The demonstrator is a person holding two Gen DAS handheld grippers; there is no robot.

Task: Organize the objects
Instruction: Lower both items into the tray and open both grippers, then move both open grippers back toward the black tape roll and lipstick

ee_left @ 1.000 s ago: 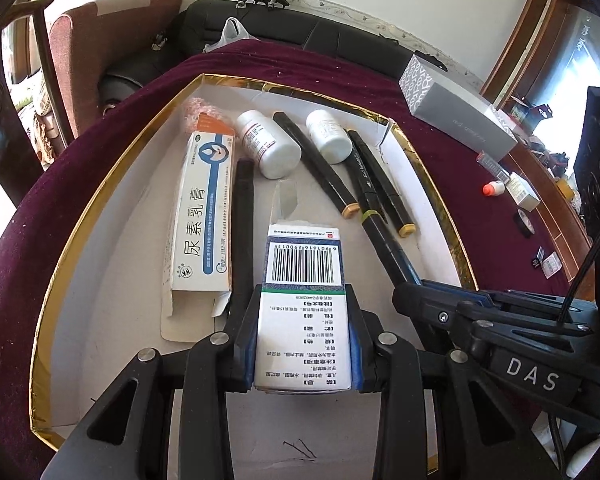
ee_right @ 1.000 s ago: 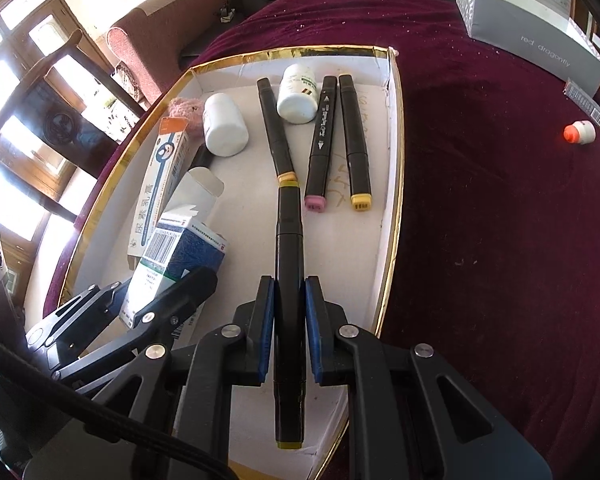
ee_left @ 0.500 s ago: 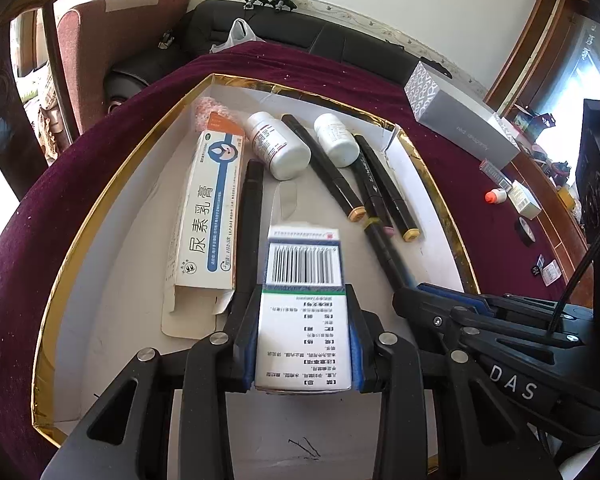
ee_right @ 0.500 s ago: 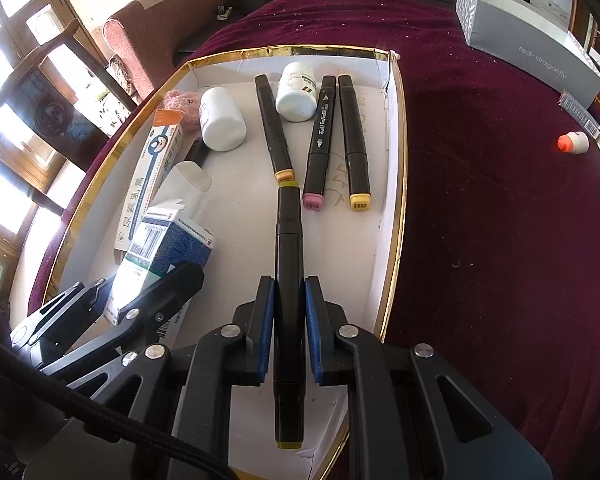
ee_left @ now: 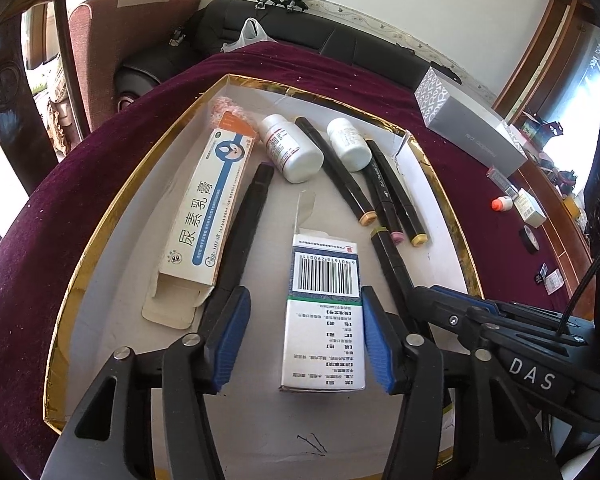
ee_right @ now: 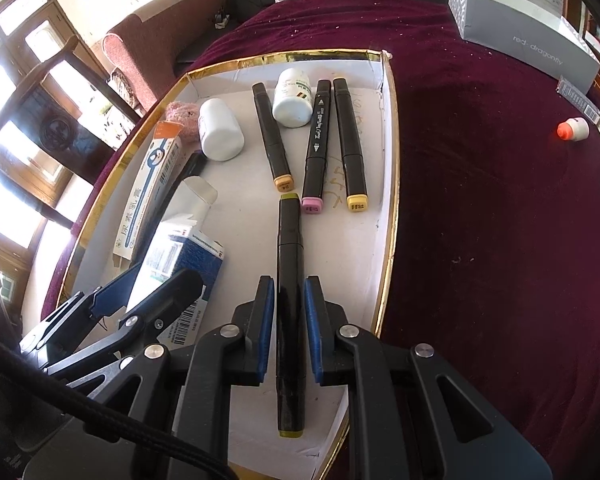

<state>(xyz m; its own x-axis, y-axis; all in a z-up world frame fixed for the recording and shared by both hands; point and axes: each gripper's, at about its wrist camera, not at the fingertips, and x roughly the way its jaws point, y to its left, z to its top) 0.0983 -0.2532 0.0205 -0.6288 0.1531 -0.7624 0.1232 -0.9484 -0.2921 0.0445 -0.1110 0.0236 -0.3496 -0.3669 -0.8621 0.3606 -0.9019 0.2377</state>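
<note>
A gold-rimmed white tray [ee_left: 112, 216] holds a long ointment box [ee_left: 208, 204], two white bottles [ee_left: 294, 150], several black markers [ee_left: 396, 196] and a blue-and-white medicine box [ee_left: 324, 312]. My left gripper [ee_left: 300, 328] is open, its blue pads apart on either side of the medicine box, which lies on the tray floor. My right gripper [ee_right: 288, 328] is open a little around an olive-capped black marker [ee_right: 290, 304] lying in the tray; small gaps show beside the marker. The tray rim [ee_right: 392, 184] and medicine box [ee_right: 188, 252] also show in the right wrist view.
The tray sits on a maroon tablecloth [ee_right: 500, 220]. A grey carton [ee_right: 520, 32] lies at the far right, with an orange-tipped cap [ee_right: 574, 129] and small items near it. A sofa [ee_left: 300, 44] and chair stand beyond the table.
My left gripper has opened and let go of the medicine box, which now lies on the tray. My right gripper has loosened its jaws around the olive-capped marker.
</note>
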